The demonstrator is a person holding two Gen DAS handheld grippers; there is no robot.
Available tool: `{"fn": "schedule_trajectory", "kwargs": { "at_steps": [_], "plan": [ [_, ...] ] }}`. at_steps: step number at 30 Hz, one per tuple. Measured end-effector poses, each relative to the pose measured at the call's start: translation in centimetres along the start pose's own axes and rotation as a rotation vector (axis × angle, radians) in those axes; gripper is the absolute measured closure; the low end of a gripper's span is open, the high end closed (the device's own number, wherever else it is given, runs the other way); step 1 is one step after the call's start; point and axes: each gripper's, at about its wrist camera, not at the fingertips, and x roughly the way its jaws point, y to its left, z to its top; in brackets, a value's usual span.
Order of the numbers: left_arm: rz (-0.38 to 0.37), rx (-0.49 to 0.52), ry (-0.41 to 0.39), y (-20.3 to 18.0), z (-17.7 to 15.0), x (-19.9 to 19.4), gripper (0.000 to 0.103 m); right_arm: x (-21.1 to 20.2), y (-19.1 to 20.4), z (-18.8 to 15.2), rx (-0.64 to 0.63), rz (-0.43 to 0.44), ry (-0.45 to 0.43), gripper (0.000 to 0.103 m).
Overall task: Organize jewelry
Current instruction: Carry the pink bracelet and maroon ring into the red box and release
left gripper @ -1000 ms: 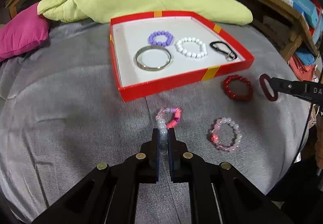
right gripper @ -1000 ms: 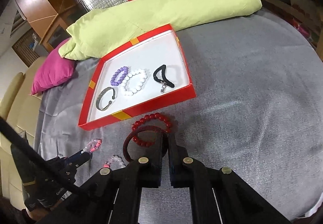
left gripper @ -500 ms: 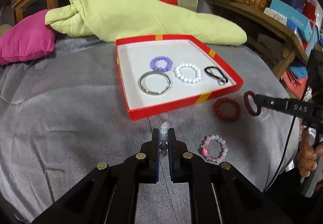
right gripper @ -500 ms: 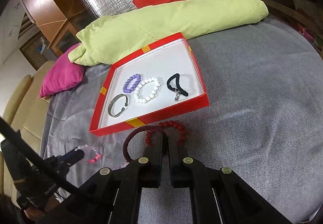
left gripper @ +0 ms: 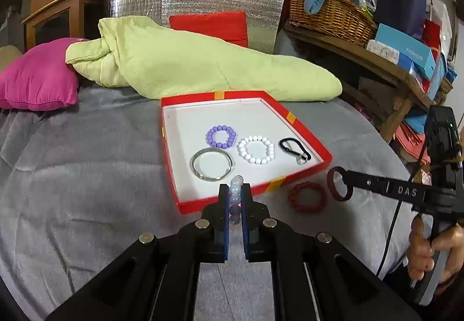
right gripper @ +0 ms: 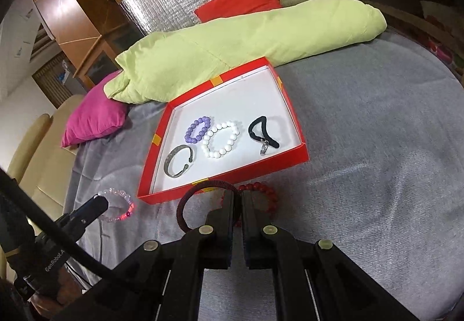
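Observation:
My left gripper (left gripper: 235, 190) is shut on a pale pink-and-lilac bead bracelet (left gripper: 235, 196), held edge-on above the grey cloth just before the red box (left gripper: 301, 129); it also shows in the right wrist view (right gripper: 119, 205). My right gripper (right gripper: 237, 196) is shut on a dark red cord ring (right gripper: 191, 205), lifted near the box's front right; it also shows in the left wrist view (left gripper: 338, 187). The box holds a purple bead bracelet (left gripper: 221, 136), a white bead bracelet (left gripper: 255, 149), a silver bangle (left gripper: 211, 167) and a black cord bracelet (left gripper: 294, 148).
A red bead bracelet (left gripper: 307, 196) lies on the cloth right of the box. A green quilt (left gripper: 203, 66) and a pink pillow (left gripper: 37, 74) lie behind the box. A wooden shelf with a basket (left gripper: 330, 14) stands at the right.
My left gripper lifted the pale bead bracelet off the cloth and moved toward the box's front edge. My right gripper rose with the dark red ring. The pink bracelet on the cloth left the left view.

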Motion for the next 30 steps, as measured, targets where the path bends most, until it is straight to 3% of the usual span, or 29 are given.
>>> {"fn": "schedule_trajectory", "kwargs": {
  "at_steps": [8, 17, 26, 30],
  "plan": [
    [-0.01, -0.015, -0.037, -0.4, 0.9, 0.6, 0.095, 0.0, 0.4, 0.3, 0.003, 0.003, -0.017, 0.097],
    [-0.044, -0.025, -0.058, -1.1, 2.1, 2.4, 0.095, 0.8, 0.1, 3.0, 0.001, -0.046, -0.073, 0.097],
    [-0.103, -0.02, -0.077, -2.4, 3.5, 5.4, 0.095, 5.6, 0.1, 7.6, -0.029, -0.059, -0.132, 0.097],
    [-0.108, -0.022, -0.05, -2.7, 3.6, 6.9, 0.095, 8.7, -0.8, 9.4, 0.018, -0.043, -0.08, 0.097]
  ]
}}
